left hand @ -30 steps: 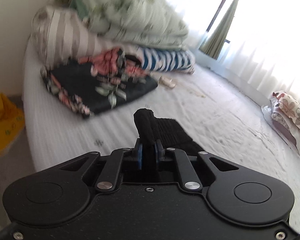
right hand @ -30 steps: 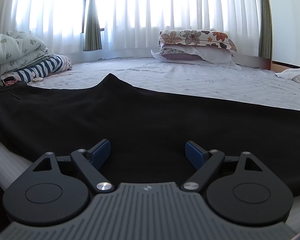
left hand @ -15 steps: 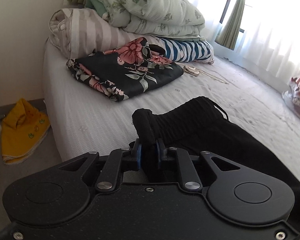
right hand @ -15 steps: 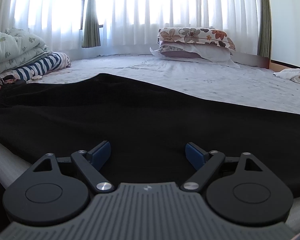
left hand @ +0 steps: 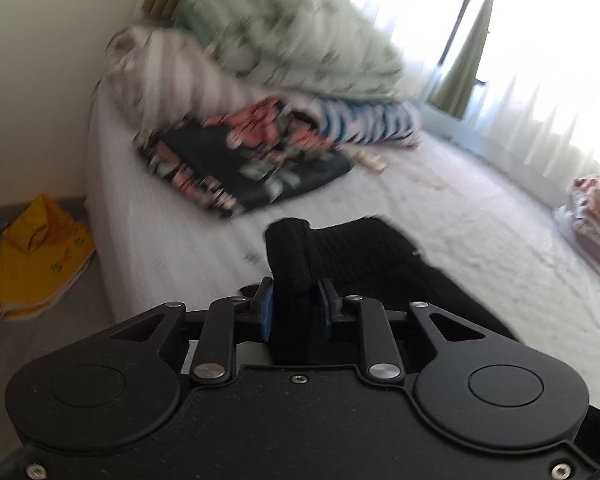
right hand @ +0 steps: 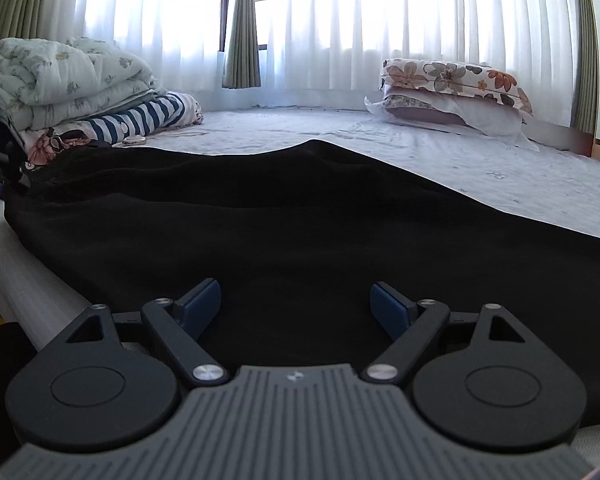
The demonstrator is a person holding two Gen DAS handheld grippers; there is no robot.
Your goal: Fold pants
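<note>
Left wrist view: left gripper (left hand: 294, 312) clamped on bunched pants (left hand: 364, 256) waistband, near bed (left hand: 480, 224) edge. Right gripper (right hand: 296, 304) spread apart, hovering over flat pants. No fold visible yet.

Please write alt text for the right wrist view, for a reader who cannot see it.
Open right tongs hover above black fabric pants spread across a pale patterned bed sheet. Behind lie floral pillows on the right, folded quilts on the left, and bright white curtains.
</note>
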